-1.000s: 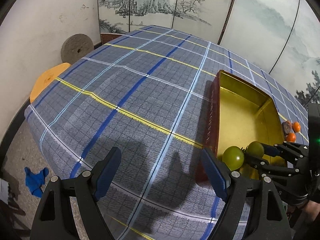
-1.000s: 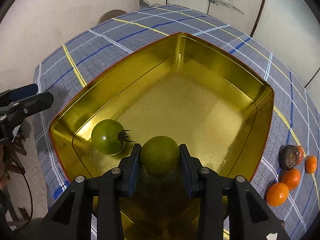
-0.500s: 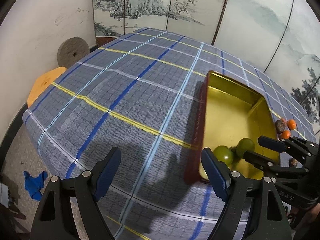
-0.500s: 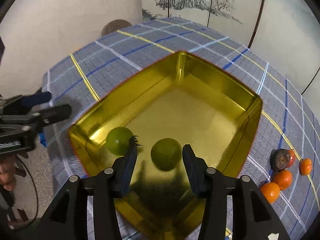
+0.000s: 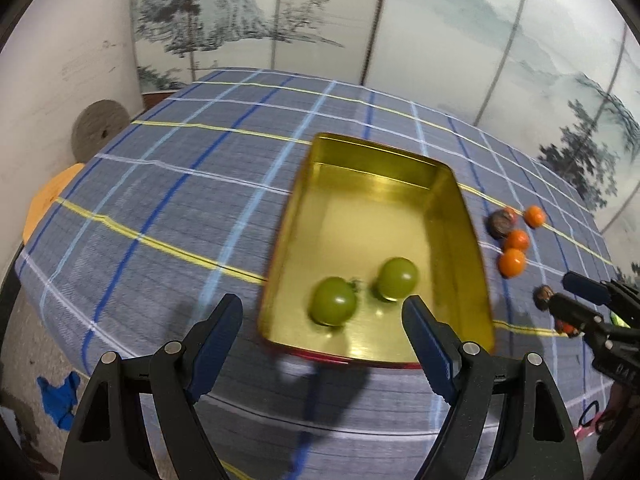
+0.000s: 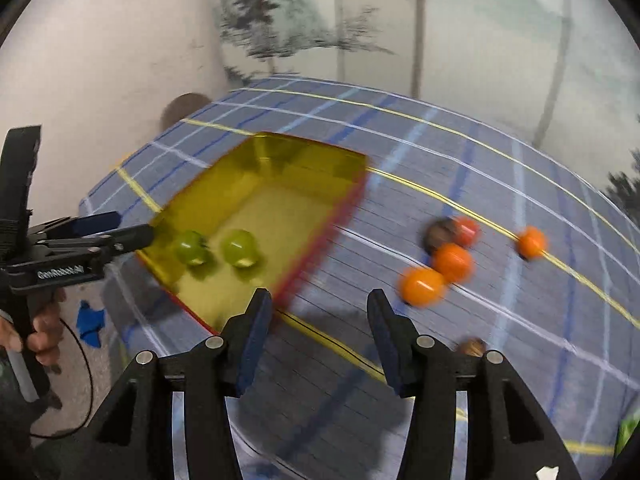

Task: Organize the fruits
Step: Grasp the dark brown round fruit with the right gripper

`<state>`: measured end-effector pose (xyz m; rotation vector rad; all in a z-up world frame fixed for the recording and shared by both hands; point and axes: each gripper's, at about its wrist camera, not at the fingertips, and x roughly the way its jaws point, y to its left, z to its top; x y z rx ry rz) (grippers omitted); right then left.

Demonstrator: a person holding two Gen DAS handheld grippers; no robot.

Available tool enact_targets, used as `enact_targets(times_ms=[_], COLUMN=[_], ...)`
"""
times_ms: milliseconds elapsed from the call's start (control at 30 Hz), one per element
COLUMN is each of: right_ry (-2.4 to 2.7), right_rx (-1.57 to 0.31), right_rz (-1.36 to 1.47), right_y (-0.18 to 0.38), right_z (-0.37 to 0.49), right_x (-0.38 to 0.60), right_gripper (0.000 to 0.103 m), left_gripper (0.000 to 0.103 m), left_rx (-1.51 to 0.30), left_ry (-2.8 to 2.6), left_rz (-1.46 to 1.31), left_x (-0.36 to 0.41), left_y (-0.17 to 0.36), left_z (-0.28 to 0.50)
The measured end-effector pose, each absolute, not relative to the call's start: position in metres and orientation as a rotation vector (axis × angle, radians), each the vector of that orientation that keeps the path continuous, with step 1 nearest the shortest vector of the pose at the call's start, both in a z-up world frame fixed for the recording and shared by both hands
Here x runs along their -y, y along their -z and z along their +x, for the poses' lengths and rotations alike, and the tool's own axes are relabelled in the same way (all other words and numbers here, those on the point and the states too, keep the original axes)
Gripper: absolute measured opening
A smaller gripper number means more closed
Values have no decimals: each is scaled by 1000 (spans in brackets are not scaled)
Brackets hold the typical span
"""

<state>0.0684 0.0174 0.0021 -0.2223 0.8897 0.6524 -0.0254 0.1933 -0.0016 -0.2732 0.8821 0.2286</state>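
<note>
**Two green fruits binned, orange ones still on the cloth**

Done: two green tomatoes, one (image 5: 334, 301) with a dark calyx and one (image 5: 397, 279) beside it, lie apart on the floor of the gold tin (image 5: 472, 240), near its front end. Rest of the tin is bare.

Left: three clear orange fruits on the plaid tablecloth (image 5: 160, 208) right of the tin, nearest one (image 6: 420, 286), middle one (image 6: 452, 262), a lone one (image 6: 531, 242) further out. A dark round fruit (image 6: 438, 236) sits against the cluster with something reddish-orange behind it; blur, can't name either. Another small brown item (image 5: 543, 294) nearer the front edge.

Grippers:
- right gripper (image 6: 316, 330): jaws opening, nothing between them, over bare cloth between tin and orange cluster. My read: heading for the nearest orange.
- left gripper (image 5: 322, 330): wide apart, empty, hanging over the tin's front rim.

Judgement: roughly a third through, if the oranges go in the same tin.
</note>
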Motion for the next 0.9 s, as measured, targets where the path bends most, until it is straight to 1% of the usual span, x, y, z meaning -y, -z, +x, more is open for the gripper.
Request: enact_targets(times_ms=[200, 400, 633, 900], right_ry=[-493, -353, -309, -320], right_rx=[-918, -967, -1011, -1004], right_rz=[-162, -109, -104, -84], right_y=[8, 31, 58, 77], right_z=[67, 63, 61, 74], right_x=[58, 123, 152, 159], right_gripper=[49, 49, 49, 49], left_gripper=[82, 82, 82, 82], left_rx=[-886, -893, -912, -944], left_ry=[-177, -132, -69, 14], left_rz=[-243, -214, -167, -145], left_x=[-169, -146, -108, -67], left_y=[-2, -3, -2, 0], left_z=[-22, -18, -10, 2])
